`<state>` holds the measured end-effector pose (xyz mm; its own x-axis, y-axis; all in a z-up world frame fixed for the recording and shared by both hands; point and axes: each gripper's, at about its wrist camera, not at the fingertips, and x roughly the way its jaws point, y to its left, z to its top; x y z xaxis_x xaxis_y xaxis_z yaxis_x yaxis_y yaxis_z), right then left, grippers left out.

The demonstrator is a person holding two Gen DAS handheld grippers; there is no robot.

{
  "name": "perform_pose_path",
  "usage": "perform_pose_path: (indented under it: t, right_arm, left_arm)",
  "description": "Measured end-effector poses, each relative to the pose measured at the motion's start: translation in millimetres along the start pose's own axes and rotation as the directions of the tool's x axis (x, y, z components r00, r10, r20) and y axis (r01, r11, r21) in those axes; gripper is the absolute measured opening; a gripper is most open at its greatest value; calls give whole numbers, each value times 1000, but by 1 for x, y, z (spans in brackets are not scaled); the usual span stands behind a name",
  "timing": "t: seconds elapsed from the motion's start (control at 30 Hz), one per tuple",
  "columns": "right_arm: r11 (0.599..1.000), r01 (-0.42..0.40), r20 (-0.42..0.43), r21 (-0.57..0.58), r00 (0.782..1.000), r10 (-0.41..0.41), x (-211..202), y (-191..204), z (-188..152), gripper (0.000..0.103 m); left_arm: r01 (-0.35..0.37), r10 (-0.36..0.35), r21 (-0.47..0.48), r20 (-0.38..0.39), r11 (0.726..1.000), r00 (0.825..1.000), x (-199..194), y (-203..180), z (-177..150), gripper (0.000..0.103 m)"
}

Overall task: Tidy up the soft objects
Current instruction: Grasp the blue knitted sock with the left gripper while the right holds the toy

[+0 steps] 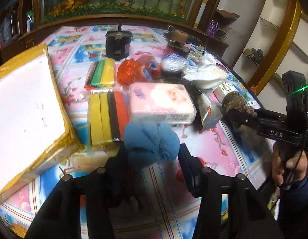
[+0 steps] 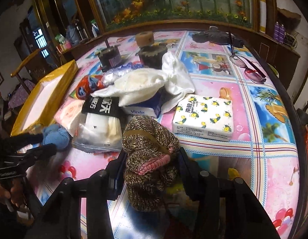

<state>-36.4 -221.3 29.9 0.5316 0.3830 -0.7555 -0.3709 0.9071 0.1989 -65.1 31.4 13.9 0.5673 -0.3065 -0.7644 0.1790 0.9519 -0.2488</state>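
Nearest, in the left wrist view: left gripper (image 1: 152,155) clamped around a blue knitted bundle (image 1: 152,141), held just above the desk (image 1: 223,145). Soft, rumpled, bulging out past both fingers. In the right wrist view: right gripper (image 2: 152,155) closed on a brown speckled knit roll (image 2: 150,159) with a pink ribbed edge, likewise lifted off the cloth and sagging below the grip.

Judged step: both soft items picked up, placing not yet done. Next move likely calls for carrying each to its spot, perhaps toward the yellow-edged box (image 1: 24,107) on the left, and letting go gently so nothing unrolls.

Just beyond: two packs of coloured sponges (image 1: 108,117), a pink tissue pack (image 1: 162,103), a lemon-print tissue pack (image 2: 203,115), a Vinda pack (image 2: 140,109) under a white cloth (image 2: 154,81).

Farther back: red plastic bag (image 1: 132,71), two dark jars (image 1: 118,45), glasses (image 2: 251,69), then the painted panel behind.
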Motion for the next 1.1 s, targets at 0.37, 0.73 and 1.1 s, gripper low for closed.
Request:
perform_pose_path:
  t: [0.37,0.73,1.1]
  right_arm:
    - [995,-73,57,71,996,69,-12,-13,-4,51]
    - [996,-57,72,72,996,52,-15,-13,-5,51]
    - [998,2,94,61,996,-8,-20,-8,-5,51]
  left_arm:
    - [17,-17,-19,17,1000,1000,-13,9,-3,78]
    - [-22,22,30,-16,999,1000,11,-13,-2,43]
    - [-23,17,49,123,999,992,-13,-13,0,42]
